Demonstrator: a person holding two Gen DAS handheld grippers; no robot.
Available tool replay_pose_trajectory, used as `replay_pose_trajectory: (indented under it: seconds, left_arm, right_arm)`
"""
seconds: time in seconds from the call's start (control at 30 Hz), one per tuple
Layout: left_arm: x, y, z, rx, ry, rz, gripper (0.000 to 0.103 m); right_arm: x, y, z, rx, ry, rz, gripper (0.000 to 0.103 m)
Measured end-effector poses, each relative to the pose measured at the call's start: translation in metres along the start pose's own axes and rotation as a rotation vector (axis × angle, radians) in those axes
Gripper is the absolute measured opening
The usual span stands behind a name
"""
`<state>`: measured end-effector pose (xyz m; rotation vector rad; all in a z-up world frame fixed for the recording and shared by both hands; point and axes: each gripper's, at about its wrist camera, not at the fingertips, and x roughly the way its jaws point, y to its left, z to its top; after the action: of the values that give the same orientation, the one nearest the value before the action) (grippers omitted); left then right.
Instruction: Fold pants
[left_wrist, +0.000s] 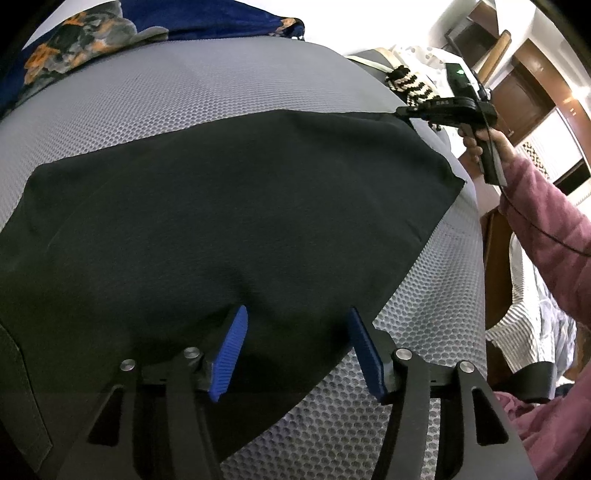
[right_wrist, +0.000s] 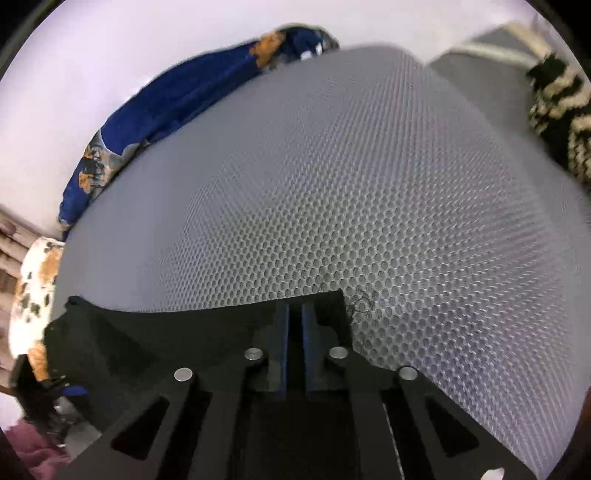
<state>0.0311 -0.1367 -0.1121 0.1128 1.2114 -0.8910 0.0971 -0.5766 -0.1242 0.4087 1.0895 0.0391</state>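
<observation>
Black pants (left_wrist: 221, 206) lie spread flat on a grey honeycomb mesh surface (left_wrist: 184, 88). My left gripper (left_wrist: 299, 325) is open, its blue pads (left_wrist: 232, 350) standing wide apart over the pants' near edge, where the cloth lies between them unpinched. At the far right corner of the pants, my right gripper (left_wrist: 402, 110) is held by a hand (left_wrist: 476, 144) in a pink sleeve (left_wrist: 546, 206). In the right wrist view the right gripper (right_wrist: 294, 314) is shut on that corner of the pants (right_wrist: 166, 332), black cloth showing between the nearly touching pads.
A blue flowered cloth (left_wrist: 74, 44) (right_wrist: 166, 110) lies along the mesh surface's (right_wrist: 332, 184) far edge. A black-and-cream striped knit (left_wrist: 410, 86) (right_wrist: 554, 110) sits at the far right. White striped fabric (left_wrist: 524, 295) hangs off the right side, with wooden cabinets (left_wrist: 517, 96) behind.
</observation>
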Motion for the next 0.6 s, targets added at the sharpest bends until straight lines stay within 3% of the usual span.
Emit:
replay_pose_trajectory:
  seconds: [0.13,0.27,0.43,0.53,0.6]
  left_arm:
    - [0.0,-0.001,0.0,0.003,-0.001,0.002,0.059]
    - [0.0,-0.002,0.001,0.008,-0.002,0.004,0.06]
    - [0.001,-0.007,-0.001,0.014,-0.013,0.017,0.06]
    - [0.001,-0.007,-0.003,0.015,-0.025,0.018,0.06]
    - [0.001,-0.007,-0.002,0.015,-0.025,0.014,0.061]
  right_arm:
    - [-0.023,0.009,-0.017,0.053,-0.146,-0.123,0.003]
    - [-0.031,0.013,-0.024,0.101,-0.233,-0.176,0.002]
    - [-0.008,0.008,-0.017,0.102,-0.203,-0.278,0.0]
    - [0.0,-0.001,-0.019,0.141,-0.184,-0.252,0.001]
    - [-0.005,-0.001,-0.019,0.163,-0.183,-0.256,0.007]
